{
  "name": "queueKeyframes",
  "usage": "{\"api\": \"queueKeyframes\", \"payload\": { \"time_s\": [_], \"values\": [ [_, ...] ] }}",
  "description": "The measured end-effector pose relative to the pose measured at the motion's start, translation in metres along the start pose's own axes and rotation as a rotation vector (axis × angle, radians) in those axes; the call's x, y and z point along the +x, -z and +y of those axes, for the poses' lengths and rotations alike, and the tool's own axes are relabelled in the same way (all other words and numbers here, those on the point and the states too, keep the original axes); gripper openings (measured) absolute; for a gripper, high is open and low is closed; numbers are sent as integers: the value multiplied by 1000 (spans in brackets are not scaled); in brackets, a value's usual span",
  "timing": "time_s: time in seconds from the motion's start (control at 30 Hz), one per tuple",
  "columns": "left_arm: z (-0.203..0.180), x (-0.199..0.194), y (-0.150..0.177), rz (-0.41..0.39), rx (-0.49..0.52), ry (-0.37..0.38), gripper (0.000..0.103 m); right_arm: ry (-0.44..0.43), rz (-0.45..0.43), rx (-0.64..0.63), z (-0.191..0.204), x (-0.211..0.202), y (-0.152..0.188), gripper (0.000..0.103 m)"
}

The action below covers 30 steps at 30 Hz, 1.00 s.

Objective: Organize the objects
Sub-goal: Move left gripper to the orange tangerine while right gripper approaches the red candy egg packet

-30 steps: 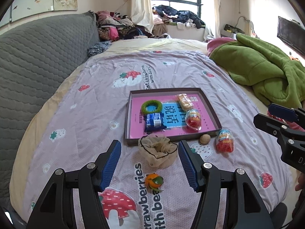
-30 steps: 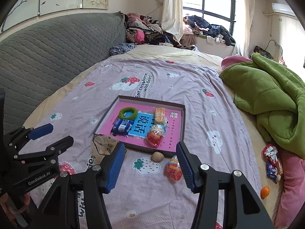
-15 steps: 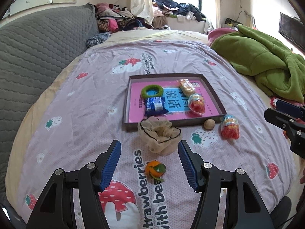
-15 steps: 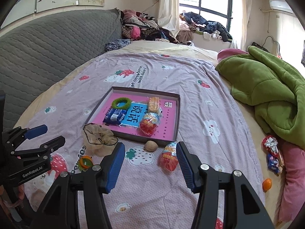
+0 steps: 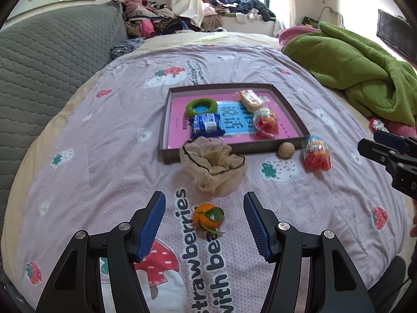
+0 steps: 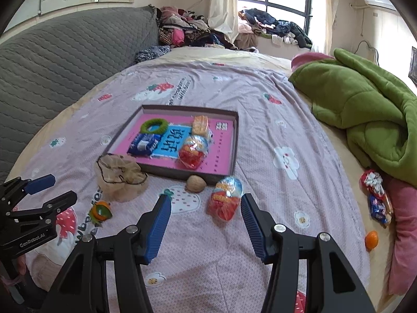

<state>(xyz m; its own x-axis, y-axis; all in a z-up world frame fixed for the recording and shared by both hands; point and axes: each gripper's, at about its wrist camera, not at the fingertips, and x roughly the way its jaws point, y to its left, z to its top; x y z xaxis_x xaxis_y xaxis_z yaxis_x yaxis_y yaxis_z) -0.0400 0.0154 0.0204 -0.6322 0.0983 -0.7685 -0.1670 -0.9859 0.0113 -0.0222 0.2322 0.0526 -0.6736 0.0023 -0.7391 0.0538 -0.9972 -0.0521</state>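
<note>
A lilac bedspread (image 5: 109,156) carries a shallow tray (image 5: 166,140) holding snacks; outside its near edge lie a beige mesh pouch (image 5: 213,167), red snack packet (image 6: 225,198), walnut (image 6: 196,183) and small orange (image 5: 207,217). Left gripper (image 5: 204,221) and right gripper (image 6: 206,220) both hover with jaws spread, empty

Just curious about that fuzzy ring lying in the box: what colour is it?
The ring is bright green, clearest in the left wrist view.

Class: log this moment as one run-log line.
left tongs: open above tangerine | right tongs: open near snack pack | tray: four items
</note>
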Motion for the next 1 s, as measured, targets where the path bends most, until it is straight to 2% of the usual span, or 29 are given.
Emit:
{"api": "queueKeyframes", "payload": {
  "time_s": [0.4, 1.0],
  "values": [
    [-2, 23, 31, 4, 13, 32, 64, 17, 25, 24, -15, 28, 23, 55],
    [8, 60, 47, 53, -27, 75, 64, 9, 72, 72, -33, 63, 35, 55]
  ]
}}
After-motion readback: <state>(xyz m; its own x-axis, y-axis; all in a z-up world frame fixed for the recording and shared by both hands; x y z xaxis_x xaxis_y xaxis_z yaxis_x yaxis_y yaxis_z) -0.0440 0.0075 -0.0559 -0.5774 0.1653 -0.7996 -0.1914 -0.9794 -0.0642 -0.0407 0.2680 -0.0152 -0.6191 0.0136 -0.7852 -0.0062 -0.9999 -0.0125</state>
